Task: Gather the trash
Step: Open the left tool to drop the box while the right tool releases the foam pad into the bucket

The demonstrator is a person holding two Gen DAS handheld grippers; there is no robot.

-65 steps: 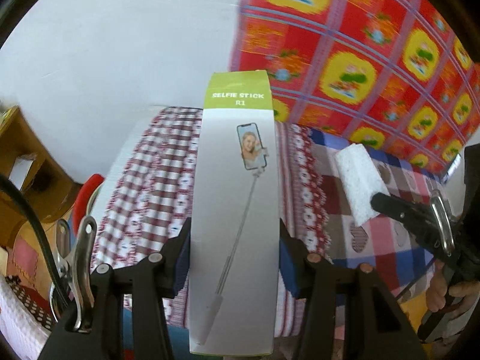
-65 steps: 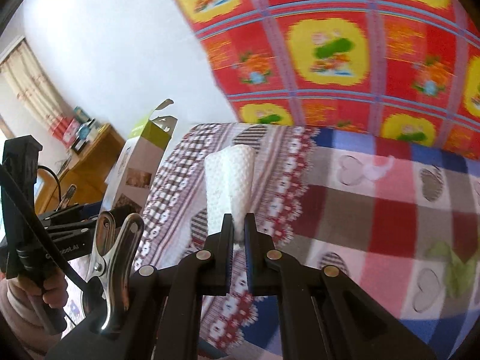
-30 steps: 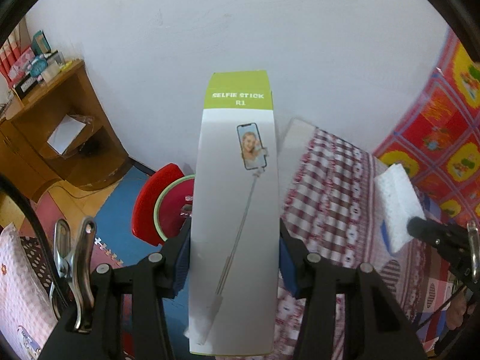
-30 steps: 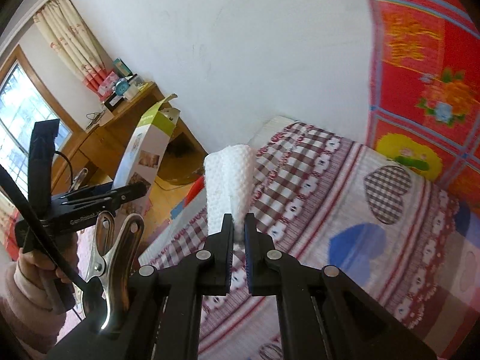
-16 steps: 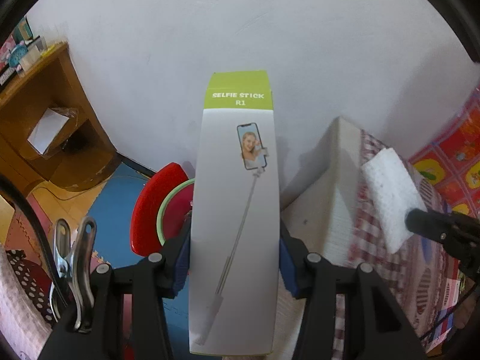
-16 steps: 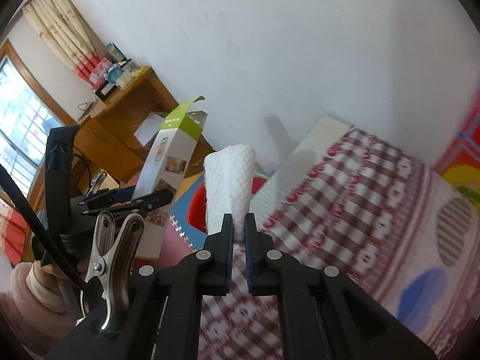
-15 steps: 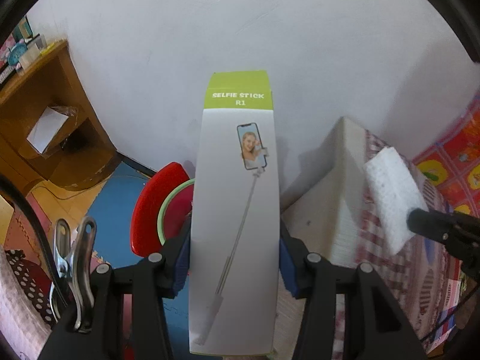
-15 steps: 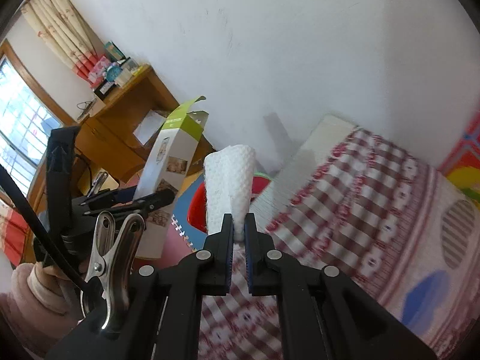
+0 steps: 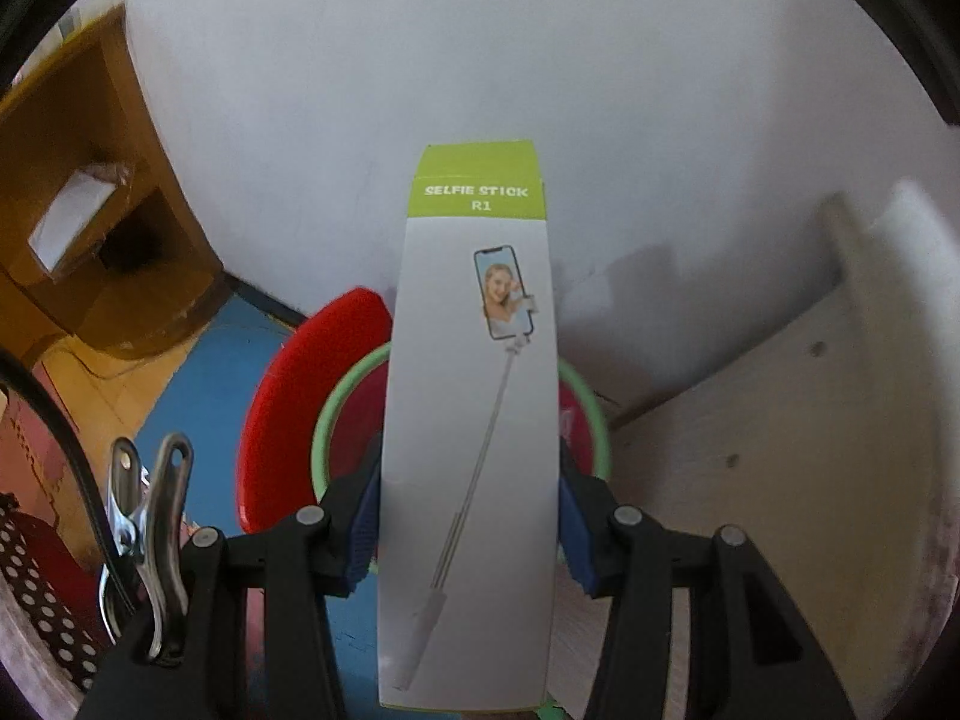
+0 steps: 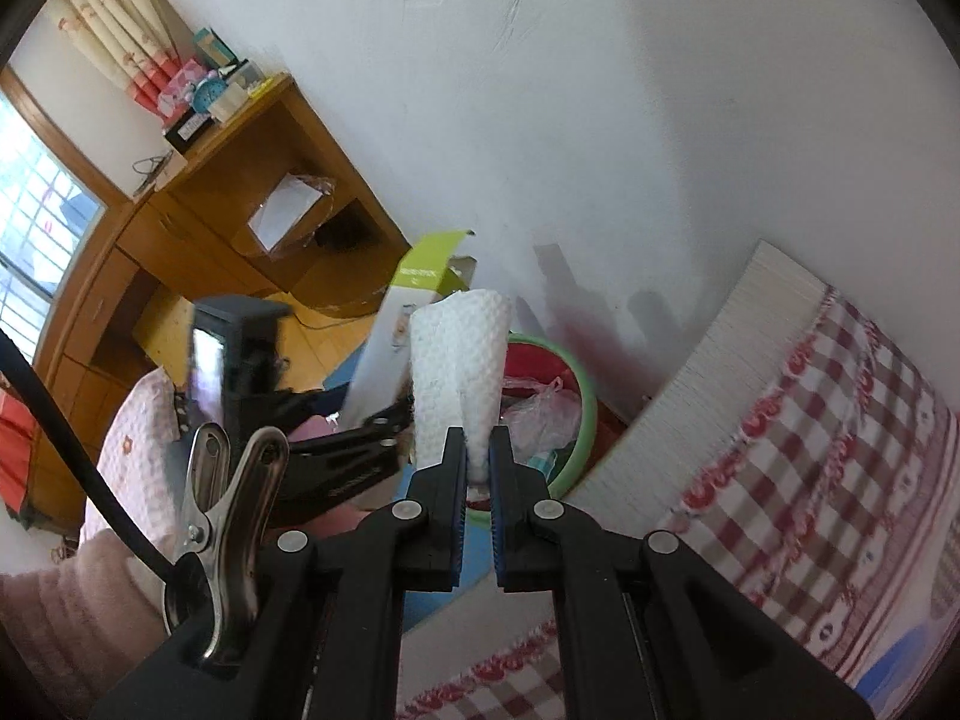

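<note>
The green-rimmed bin (image 10: 579, 414) stands wedged between the white wall (image 10: 600, 120) and the bed's board end (image 10: 708, 372) — its mouth is open from above, partly filled by bags. In the left-wrist view, the selfie stick box (image 9: 474, 420) hides most of that mouth; the red lid (image 9: 300, 402) stands at the left.

Both grippers tilt steeply downward. The left gripper (image 9: 468, 516) has its jaws half-spread, pads clamped on something between them; the right gripper (image 10: 478, 468) has its jaws nearly closed, pinching something.
</note>
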